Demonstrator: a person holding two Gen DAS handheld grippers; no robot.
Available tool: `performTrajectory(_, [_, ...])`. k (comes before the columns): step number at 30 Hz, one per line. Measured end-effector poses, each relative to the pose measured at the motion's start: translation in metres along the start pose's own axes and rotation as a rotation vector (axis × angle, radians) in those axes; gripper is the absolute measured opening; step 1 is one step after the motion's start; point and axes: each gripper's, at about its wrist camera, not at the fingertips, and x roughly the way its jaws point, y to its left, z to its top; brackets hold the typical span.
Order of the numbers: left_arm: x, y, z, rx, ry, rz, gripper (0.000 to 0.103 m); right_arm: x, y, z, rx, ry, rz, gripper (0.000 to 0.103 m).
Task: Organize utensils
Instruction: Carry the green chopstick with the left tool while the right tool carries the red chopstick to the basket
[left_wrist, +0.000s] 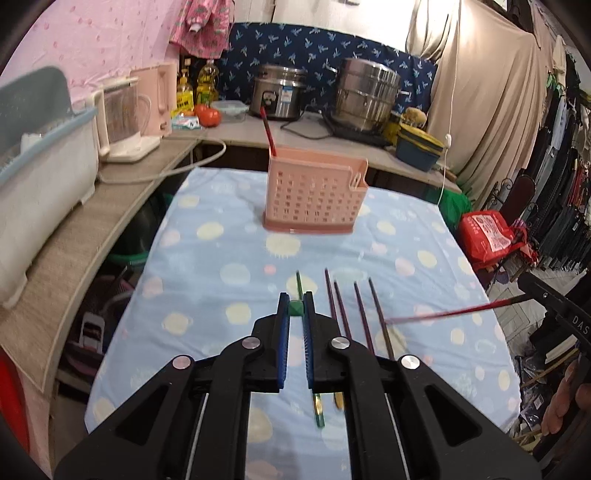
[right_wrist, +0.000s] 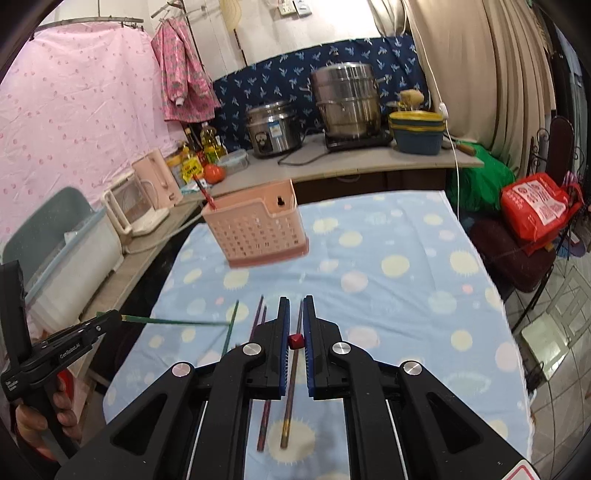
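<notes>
A pink perforated utensil holder (left_wrist: 316, 195) stands on the blue dotted cloth, with one red chopstick (left_wrist: 268, 131) upright in it; it also shows in the right wrist view (right_wrist: 258, 229). My left gripper (left_wrist: 295, 308) is shut on a green chopstick (right_wrist: 177, 320), seen end-on, held above the cloth. My right gripper (right_wrist: 295, 341) is shut on a red chopstick (left_wrist: 450, 313), held above the cloth. Several purple and brown chopsticks (left_wrist: 354, 314) lie on the cloth, and a second green chopstick (right_wrist: 231, 325) lies beside them.
A counter behind the table (left_wrist: 221, 258) holds a rice cooker (left_wrist: 279, 92), a steel steamer pot (left_wrist: 369, 96), stacked bowls (left_wrist: 419, 146), oil bottles and a tomato (left_wrist: 207, 115). A dish rack (left_wrist: 44, 158) and kettle stand left. A red bag (right_wrist: 539, 206) sits right.
</notes>
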Motion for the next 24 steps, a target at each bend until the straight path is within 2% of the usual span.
performTrajectory(13, [0.004, -0.007, 0.111, 0.054, -0.152, -0.001, 0.007, 0.035, 0.023, 0.100, -0.069, -0.116, 0.045, 0.007])
performTrajectory(24, [0.012, -0.017, 0.233, 0.067, -0.327, 0.017, 0.007, 0.085, 0.042, 0.217, -0.065, -0.245, 0.069, 0.007])
